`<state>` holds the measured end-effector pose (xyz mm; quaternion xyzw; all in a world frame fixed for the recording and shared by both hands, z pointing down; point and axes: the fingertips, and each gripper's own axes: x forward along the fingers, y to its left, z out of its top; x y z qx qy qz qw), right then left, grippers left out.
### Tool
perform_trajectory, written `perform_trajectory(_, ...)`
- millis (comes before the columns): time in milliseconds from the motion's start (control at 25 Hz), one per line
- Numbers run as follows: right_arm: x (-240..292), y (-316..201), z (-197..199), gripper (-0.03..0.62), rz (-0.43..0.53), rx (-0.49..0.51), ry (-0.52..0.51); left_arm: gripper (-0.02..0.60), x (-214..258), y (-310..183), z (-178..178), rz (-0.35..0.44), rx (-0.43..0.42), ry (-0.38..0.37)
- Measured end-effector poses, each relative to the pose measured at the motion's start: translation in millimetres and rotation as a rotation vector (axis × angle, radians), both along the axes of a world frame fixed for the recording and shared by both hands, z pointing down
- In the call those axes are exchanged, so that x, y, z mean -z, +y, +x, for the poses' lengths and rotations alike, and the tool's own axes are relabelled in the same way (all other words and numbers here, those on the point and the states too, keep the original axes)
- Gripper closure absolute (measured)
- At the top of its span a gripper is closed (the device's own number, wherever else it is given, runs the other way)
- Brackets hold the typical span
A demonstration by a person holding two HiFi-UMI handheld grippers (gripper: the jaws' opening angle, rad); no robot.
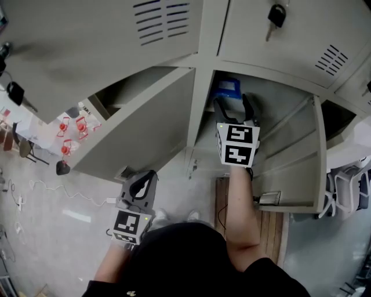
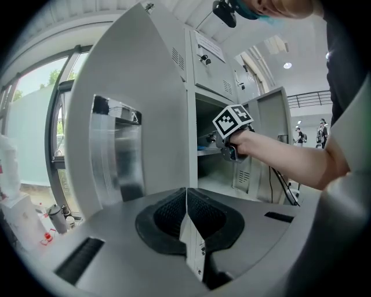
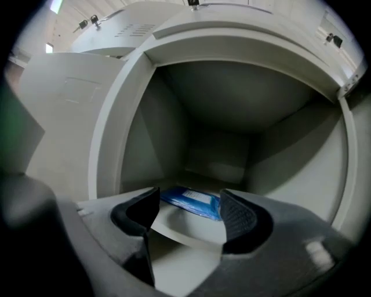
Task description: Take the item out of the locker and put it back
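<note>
A flat blue packet (image 3: 202, 204) lies on the shelf (image 3: 191, 231) inside the open grey locker compartment (image 3: 220, 148). In the head view the packet (image 1: 226, 88) shows just beyond my right gripper (image 1: 235, 110). That gripper (image 3: 191, 200) is at the compartment's mouth, its jaws open on either side of the packet's near end without pressing on it. My left gripper (image 1: 142, 188) hangs low beside the neighbouring locker's open door, well away from the packet. Its jaws (image 2: 186, 203) are shut and hold nothing.
The neighbouring locker's door (image 1: 145, 122) swings out at the left, and this compartment's door (image 1: 295, 156) stands open at the right. A key (image 1: 276, 16) hangs from the locker above. A wooden board (image 1: 269, 232) lies on the floor, and chairs (image 1: 348, 185) stand at the right.
</note>
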<state>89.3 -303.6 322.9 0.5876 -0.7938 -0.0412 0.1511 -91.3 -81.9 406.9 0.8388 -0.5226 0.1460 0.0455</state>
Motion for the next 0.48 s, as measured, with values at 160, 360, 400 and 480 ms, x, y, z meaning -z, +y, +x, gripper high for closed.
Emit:
perform_trajectory(160,-3.8,-21.4,2.1,0.237,-0.044,0.0,0.014,0.568,-0.3,-5.0,-7.8,0.003,-0.014,-0.001)
perform_trajectory(360,-12.9,-42.0,5.3,0.216,-0.119,0.028,-0.009,0.569,0.3,-11.3,-17.1,0.009,-0.011,-0.008)
perform_trajectory(400,-15.2,-45.2,5.2,0.215,-0.136,0.037,-0.011,0.569,0.0,-12.0,-18.3,0.01,-0.011,-0.011)
perform_trajectory(480,-19.2,-49.8,5.0,0.215,-0.17,0.047,-0.005,0.569,-0.7,-13.5,-19.7,0.012,-0.011,-0.016)
